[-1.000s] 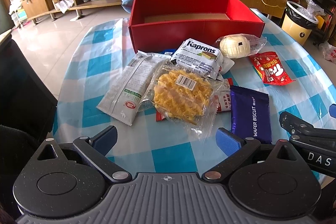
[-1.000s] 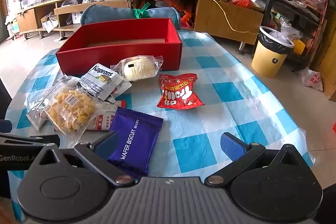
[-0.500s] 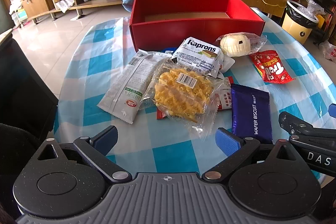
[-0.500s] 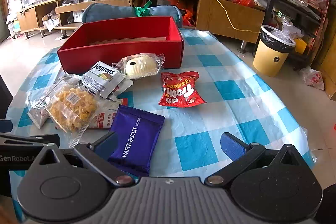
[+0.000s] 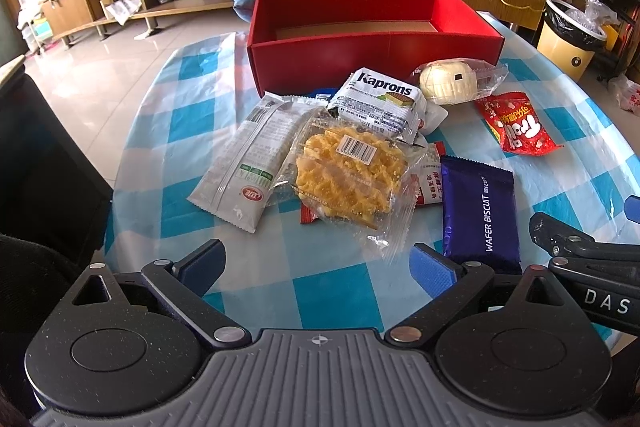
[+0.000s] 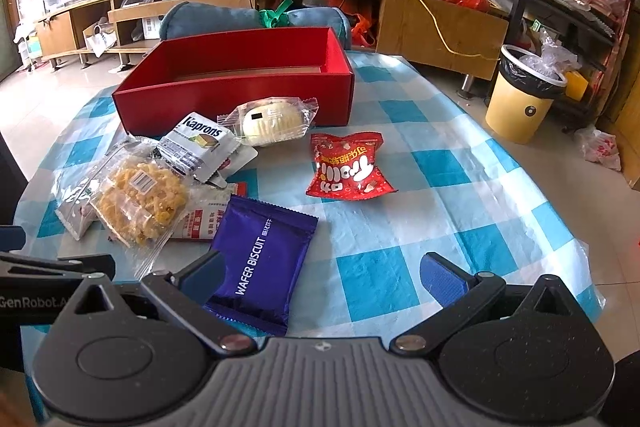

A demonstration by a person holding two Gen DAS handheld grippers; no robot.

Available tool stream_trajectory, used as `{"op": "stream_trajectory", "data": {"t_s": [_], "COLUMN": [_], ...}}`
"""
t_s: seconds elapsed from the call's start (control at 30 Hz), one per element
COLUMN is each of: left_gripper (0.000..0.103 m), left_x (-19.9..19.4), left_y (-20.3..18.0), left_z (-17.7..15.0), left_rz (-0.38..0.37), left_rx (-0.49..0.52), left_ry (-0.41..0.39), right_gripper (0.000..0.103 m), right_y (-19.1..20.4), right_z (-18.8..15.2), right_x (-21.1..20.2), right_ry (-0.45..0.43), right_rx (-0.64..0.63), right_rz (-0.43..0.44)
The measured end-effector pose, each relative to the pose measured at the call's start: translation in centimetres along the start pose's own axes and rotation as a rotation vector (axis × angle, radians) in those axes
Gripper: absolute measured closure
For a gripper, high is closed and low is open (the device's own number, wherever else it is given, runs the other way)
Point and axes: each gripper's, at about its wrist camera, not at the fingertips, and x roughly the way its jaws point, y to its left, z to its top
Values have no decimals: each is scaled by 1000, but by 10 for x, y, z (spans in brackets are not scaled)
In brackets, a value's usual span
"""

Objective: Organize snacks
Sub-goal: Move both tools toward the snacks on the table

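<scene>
Near my spread, empty left tongs (image 5: 316, 261) lies the purple "WAFER BISCUIT" packet (image 5: 480, 209); farther off, "Kaprons" (image 5: 380, 103) sits before the red box (image 5: 372, 27). My right tongs (image 6: 320, 273) gape too.

Left gripper (image 5: 316, 263) and right gripper (image 6: 320, 269) hover, fingers spread wide

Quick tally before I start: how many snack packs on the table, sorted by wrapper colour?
Red: 2 (candy bag, partly buried red-and-white pack)
Purple: 1 (wafer biscuit)
White/grey: 2 (Kaprons, long sachet)
Clear: 2 (yellow crisp cake, round bun)
Total: 7
</scene>
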Motion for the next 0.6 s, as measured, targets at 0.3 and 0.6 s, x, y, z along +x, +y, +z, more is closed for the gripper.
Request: {"op": "stream_trajectory", "data": {"t_s": [0.3,0.6], "left_gripper": [4,5], "left_x": [-2,-7], "left_y": [3,6], "left_z": [-1,-10], "left_rz": [4,23], "left_rx": [23,45], "left_ry": [17,26], "right_gripper": [3,3], "right_y": [5,13], "right_z": [-3,-9], "right_x": [1,-2], "right_ry": [22,42], "right_rx": [-24,-60], "right_rz": [27,39]}}
